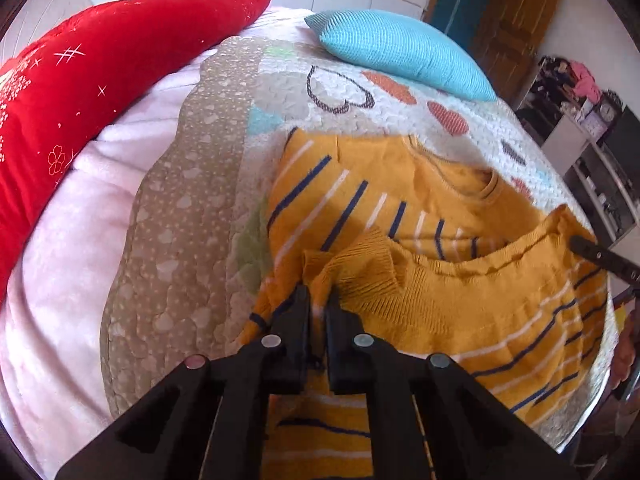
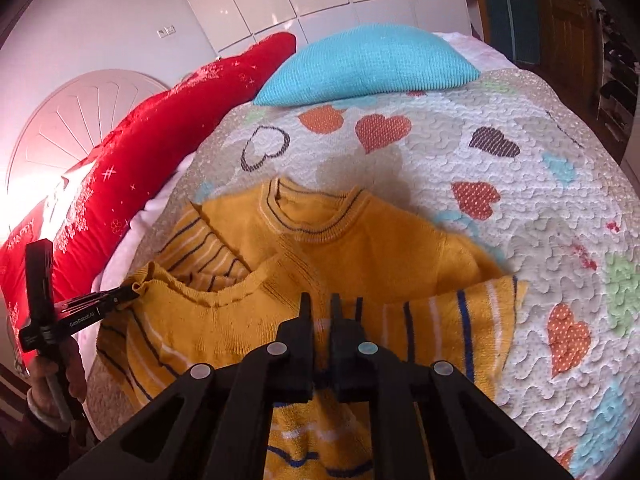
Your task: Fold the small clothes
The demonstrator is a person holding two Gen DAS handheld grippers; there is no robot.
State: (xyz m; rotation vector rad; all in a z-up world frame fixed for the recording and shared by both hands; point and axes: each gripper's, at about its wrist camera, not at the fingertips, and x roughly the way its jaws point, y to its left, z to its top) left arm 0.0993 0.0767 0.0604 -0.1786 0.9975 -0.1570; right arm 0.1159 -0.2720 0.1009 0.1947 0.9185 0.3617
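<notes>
Sweater (image 2: 360,240) (one), two pillows (image 2: 368,68)

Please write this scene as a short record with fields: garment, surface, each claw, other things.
garment: yellow striped sweater, hem lifted toward the collar
surface: heart quilt on a bed
left claw: shut on the sweater's hem
right claw: shut on the sweater's hem
other things: blue pillow, red cushion

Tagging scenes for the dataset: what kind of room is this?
Most likely a home bedroom: a bed under a white quilted heart-print bedspread, a turquoise knitted pillow and long red cushion at its head, and a wooden door beyond.
</notes>
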